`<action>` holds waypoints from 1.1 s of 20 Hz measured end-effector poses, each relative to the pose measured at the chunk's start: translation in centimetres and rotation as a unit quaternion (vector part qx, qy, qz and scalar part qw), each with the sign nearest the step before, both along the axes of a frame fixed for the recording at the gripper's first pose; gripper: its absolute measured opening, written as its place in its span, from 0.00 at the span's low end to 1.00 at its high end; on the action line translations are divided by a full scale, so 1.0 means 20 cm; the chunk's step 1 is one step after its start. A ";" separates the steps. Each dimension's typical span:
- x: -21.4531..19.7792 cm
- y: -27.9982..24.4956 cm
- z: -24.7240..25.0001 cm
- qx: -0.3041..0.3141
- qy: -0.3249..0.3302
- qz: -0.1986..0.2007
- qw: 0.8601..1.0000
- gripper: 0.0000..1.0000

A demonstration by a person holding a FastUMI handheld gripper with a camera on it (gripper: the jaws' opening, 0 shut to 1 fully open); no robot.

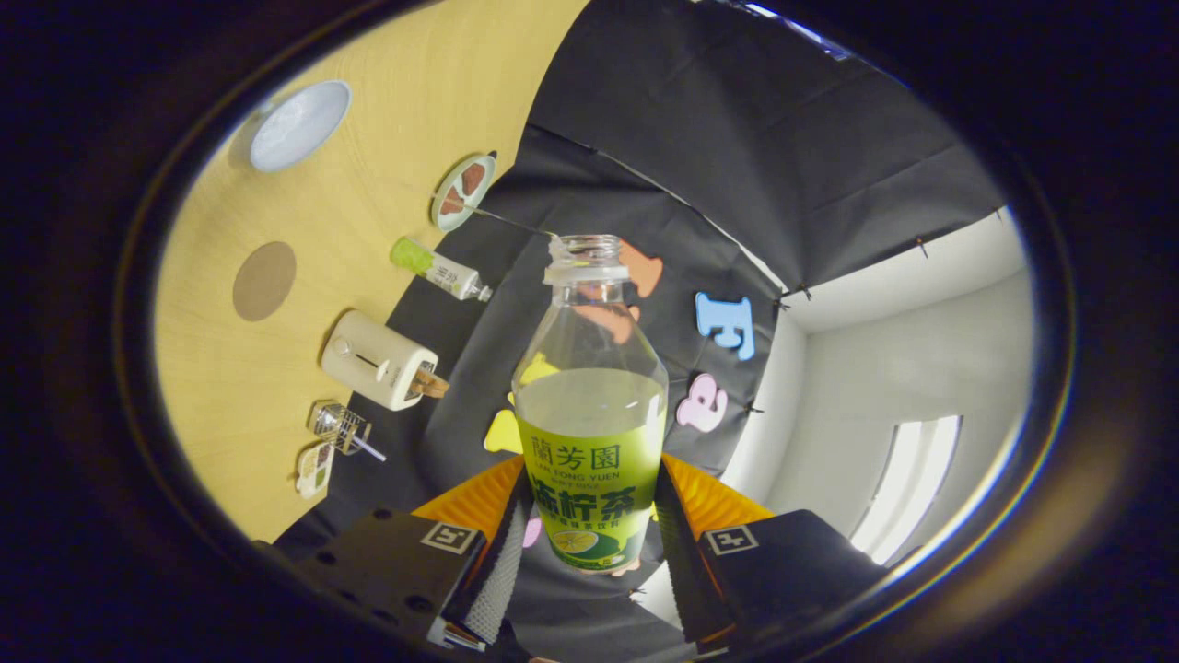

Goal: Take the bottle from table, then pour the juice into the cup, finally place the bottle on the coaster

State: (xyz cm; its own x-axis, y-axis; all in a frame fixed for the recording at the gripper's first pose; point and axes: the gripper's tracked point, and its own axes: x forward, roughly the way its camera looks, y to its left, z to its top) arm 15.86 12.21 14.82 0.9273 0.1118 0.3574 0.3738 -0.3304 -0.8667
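The jaws (589,543) are clamping the uncapped bottle (591,405) at its labelled lower body, and pale juice is filling it to roughly half. Beyond the bottle, the cup (299,124) is sitting near the far end of the counter (230,387), with the round brown coaster (263,281) lying nearer the bottle amid open wood.

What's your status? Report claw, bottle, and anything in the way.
Claw shut on bottle, lifted off table. Bottle uncapped, about half full, view rolled. Cup and coaster far off on table, nothing between.
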 end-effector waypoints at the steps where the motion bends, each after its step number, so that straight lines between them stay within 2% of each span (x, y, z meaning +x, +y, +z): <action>1: 0.00 -0.01 -0.01 0.004 0.002 0.000 1.000 0.75; 6: -0.02 -0.04 -0.07 0.082 0.040 0.017 0.996 0.75; 8: 0.00 -0.04 -0.10 0.142 0.069 0.028 0.987 0.75; 10: 0.00 -0.05 -0.15 0.216 0.098 0.039 0.971 0.76; 12: 0.01 -0.04 -0.20 0.286 0.124 0.055 0.948 0.76; 15: 0.03 -0.04 -0.27 0.360 0.150 0.075 0.918 0.76; 17: 0.04 -0.07 -0.32 0.413 0.177 0.078 0.890 0.76; 22: 0.13 -0.09 -0.40 0.568 0.249 0.106 0.777 0.76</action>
